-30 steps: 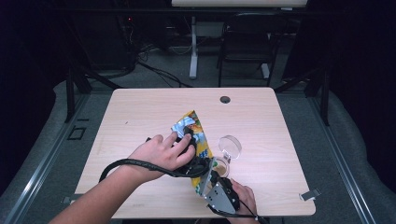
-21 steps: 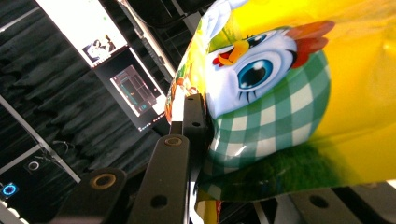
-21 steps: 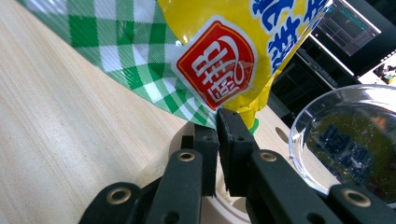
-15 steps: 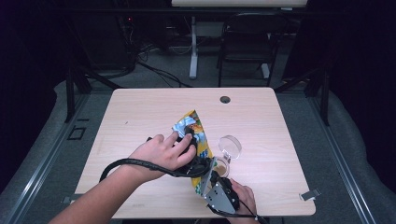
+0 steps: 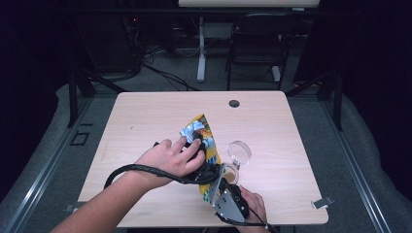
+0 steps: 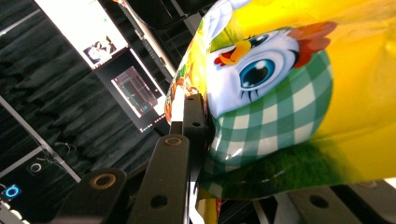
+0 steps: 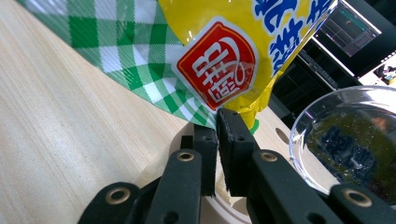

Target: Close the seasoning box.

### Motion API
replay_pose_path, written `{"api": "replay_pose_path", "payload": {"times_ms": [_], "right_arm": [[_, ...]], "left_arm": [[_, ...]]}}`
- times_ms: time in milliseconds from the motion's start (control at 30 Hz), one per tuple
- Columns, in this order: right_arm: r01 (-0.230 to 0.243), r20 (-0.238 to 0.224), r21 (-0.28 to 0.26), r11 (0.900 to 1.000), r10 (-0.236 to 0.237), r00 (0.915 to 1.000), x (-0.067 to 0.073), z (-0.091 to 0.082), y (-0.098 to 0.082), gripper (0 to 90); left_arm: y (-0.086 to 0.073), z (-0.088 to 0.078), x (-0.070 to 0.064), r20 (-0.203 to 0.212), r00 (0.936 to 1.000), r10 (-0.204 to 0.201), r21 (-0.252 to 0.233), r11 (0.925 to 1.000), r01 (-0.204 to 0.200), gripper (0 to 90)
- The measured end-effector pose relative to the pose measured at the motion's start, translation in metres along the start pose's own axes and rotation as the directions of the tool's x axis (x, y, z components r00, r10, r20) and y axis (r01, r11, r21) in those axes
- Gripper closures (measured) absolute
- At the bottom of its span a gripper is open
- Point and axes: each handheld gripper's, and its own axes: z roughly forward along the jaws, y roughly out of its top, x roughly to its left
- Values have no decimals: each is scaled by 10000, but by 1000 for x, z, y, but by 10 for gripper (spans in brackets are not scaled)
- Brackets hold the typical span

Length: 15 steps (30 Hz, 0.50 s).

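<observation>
**Both hand-held grippers clamped on the snack bag, looks like tear or pour time**

So the worktop is mostly bare wood, and everything's happening near its front edge. The snack bag, yellow with a green check pattern and a cartoon chick on it, is held up off the wood between the two tools. The left hand-held gripper has its jaws pinched tight on one edge of the bag, with the printed face bulging out just to the side of them. The right hand-held gripper is pinched on a lower corner, bag hanging right above its jaws. Just beside that right one sits a clear glass bowl, and I can't tell what's in it.

My guess is this is the opening step: two grips on the bag, bowl waiting. Next move probably needs the two hands pulling apart while both pinches hold, keeping the mouth of the bag over the bowl so nothing lands on the wood.
</observation>
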Motion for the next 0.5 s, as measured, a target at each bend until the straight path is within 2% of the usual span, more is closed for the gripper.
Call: {"api": "replay_pose_path", "payload": {"times_ms": [33,100,500], "right_arm": [[-9,-6,3,10000,9,10000,0,0,0,852],[-2,-28,8,10000,2,10000,0,0,0,852],[8,-30,-5,10000,-8,10000,0,0,0,850]], "left_arm": [[0,0,1,-76,9999,77,-28,10000,-77,805],[0,0,0,44,10000,-14,21,10000,14,805],[1,0,1,-61,10000,-76,-136,9999,75,805]]}}
